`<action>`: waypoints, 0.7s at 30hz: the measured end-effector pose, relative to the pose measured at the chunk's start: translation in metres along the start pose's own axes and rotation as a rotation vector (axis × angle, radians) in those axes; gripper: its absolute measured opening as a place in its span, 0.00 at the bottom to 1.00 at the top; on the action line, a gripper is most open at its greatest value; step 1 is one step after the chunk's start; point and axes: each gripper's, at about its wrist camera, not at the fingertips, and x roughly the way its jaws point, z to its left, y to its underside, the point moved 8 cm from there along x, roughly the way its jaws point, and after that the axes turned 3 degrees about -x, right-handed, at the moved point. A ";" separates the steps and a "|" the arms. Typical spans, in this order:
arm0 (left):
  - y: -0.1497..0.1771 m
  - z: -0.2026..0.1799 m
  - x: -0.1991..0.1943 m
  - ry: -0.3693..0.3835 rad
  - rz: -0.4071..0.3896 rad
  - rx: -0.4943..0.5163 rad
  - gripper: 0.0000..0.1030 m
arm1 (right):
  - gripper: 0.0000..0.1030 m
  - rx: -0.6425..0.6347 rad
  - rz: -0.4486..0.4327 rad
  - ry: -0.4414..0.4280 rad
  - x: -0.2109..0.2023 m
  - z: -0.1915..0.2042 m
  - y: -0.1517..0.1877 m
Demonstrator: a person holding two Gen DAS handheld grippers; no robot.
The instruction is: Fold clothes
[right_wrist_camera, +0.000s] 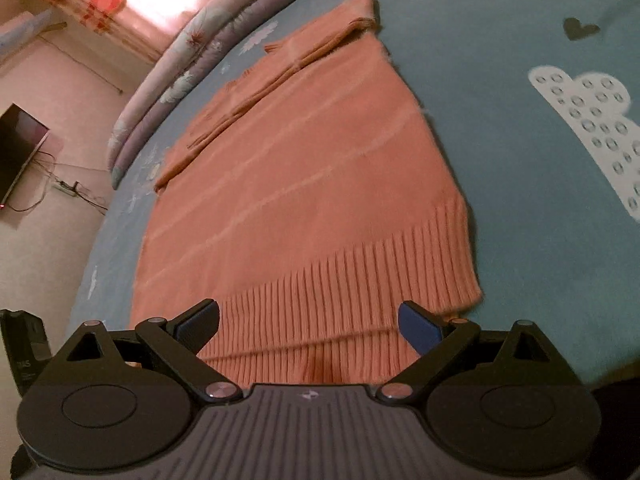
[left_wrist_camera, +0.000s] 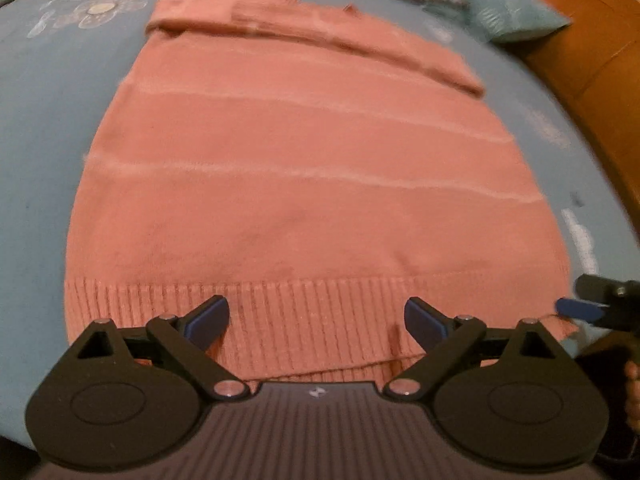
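**Knit sweater laid flat, both claws spread above the ribbed hem**

Left wrist view: the salmon-pink knit sweater (left_wrist_camera: 304,184) lies flat on the blue printed bedsheet (left_wrist_camera: 44,128), sleeves folded across its far end. The left claw (left_wrist_camera: 316,320) stands wide and empty over the ribbed hem (left_wrist_camera: 312,312). The right claw (left_wrist_camera: 576,308) sits at the hem's corner.

Right wrist view: the right claw (right_wrist_camera: 308,326) stands wide and empty over the same hem (right_wrist_camera: 340,300). Judged soft, light and limp; the thicker ribbing offers the firmest hold, one corner per claw.
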 end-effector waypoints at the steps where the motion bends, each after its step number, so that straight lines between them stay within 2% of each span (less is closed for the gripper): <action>1: 0.002 0.003 -0.003 0.000 0.003 -0.009 0.92 | 0.96 0.007 0.002 -0.008 -0.003 -0.002 0.005; 6: 0.015 0.008 -0.019 -0.016 0.011 -0.029 0.92 | 1.00 0.011 -0.049 -0.033 -0.002 -0.002 0.002; 10: 0.022 0.007 -0.038 -0.006 -0.034 -0.019 0.92 | 0.99 0.004 -0.038 0.024 -0.004 0.004 0.002; 13: 0.023 0.003 -0.062 0.004 -0.137 0.008 0.92 | 0.88 -0.060 -0.070 0.060 -0.013 0.013 0.008; 15: 0.023 -0.005 -0.077 -0.032 -0.219 0.111 0.92 | 0.73 -0.163 -0.111 0.094 -0.022 0.023 0.013; 16: 0.025 -0.011 -0.083 -0.051 -0.255 0.197 0.92 | 0.70 -0.236 -0.135 0.117 -0.028 0.029 0.016; 18: 0.033 -0.027 -0.091 -0.095 -0.319 0.392 0.92 | 0.68 -0.471 -0.191 0.183 -0.037 0.050 0.020; 19: 0.039 -0.035 -0.094 -0.121 -0.348 0.500 0.92 | 0.68 -0.565 -0.190 0.195 -0.037 0.060 0.025; 20: 0.045 -0.041 -0.091 -0.127 -0.342 0.566 0.90 | 0.66 -0.658 -0.189 0.208 -0.038 0.070 0.029; 21: 0.051 -0.046 -0.087 -0.131 -0.333 0.627 0.85 | 0.64 -0.718 -0.167 0.203 -0.034 0.077 0.033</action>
